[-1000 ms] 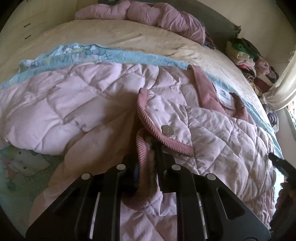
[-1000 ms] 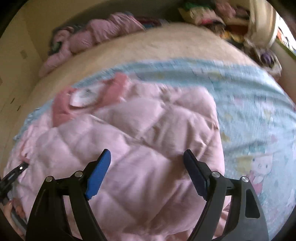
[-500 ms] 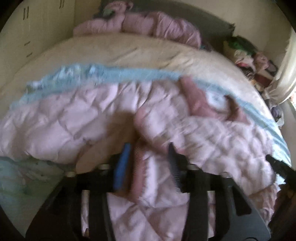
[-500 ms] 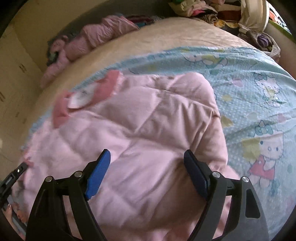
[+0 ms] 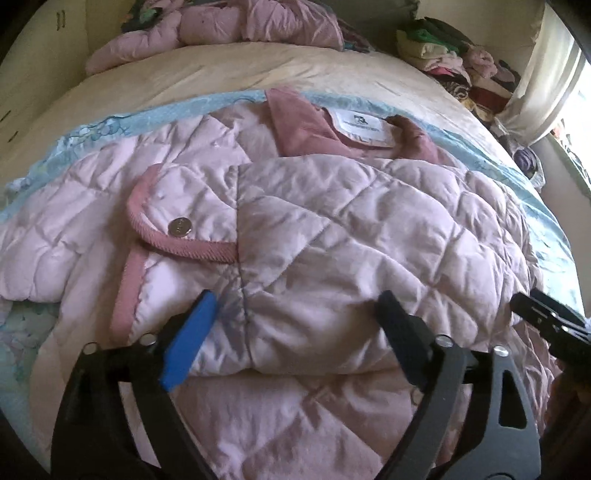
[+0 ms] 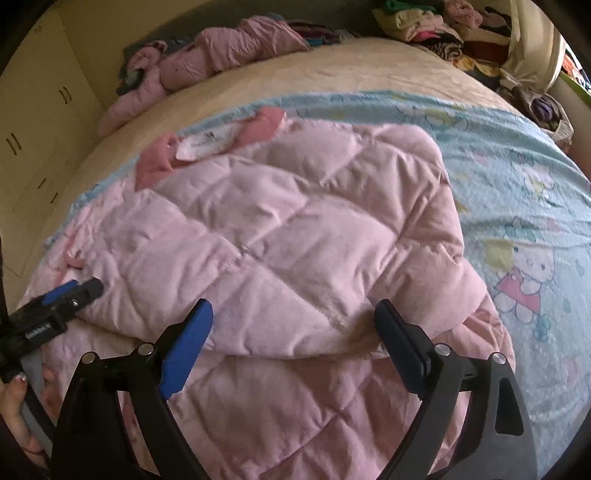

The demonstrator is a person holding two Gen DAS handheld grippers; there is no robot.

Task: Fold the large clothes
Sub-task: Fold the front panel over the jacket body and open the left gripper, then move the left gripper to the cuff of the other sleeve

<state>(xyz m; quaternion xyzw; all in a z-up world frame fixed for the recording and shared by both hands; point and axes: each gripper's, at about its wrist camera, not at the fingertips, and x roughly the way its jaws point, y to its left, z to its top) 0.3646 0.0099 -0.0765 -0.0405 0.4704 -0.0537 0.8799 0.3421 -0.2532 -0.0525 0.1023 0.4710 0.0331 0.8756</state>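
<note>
A pink quilted jacket [image 5: 351, 236] lies on the bed, its right side and sleeve folded over the body. Its darker pink collar with a white label [image 5: 364, 127] points to the far side. A ribbed cuff with a metal snap [image 5: 180, 226] lies at the left. My left gripper [image 5: 295, 332] is open and empty just above the folded edge. My right gripper [image 6: 293, 339] is open and empty over the same jacket [image 6: 295, 229], near its folded edge. The left gripper also shows at the left of the right wrist view [image 6: 70, 295].
A light blue cartoon-print sheet [image 6: 517, 192] covers the near part of the bed, a beige cover [image 5: 258, 70] the far part. Another pink jacket [image 5: 258, 26] lies bunched at the far edge. A clothes pile [image 5: 461, 62] sits at the far right. Cupboards [image 6: 33, 147] stand left.
My left gripper has let go of the ribbed cuff, opened wide and drawn back. The sleeve now lies flat on the jacket. The right gripper stayed open and shifted slightly.
</note>
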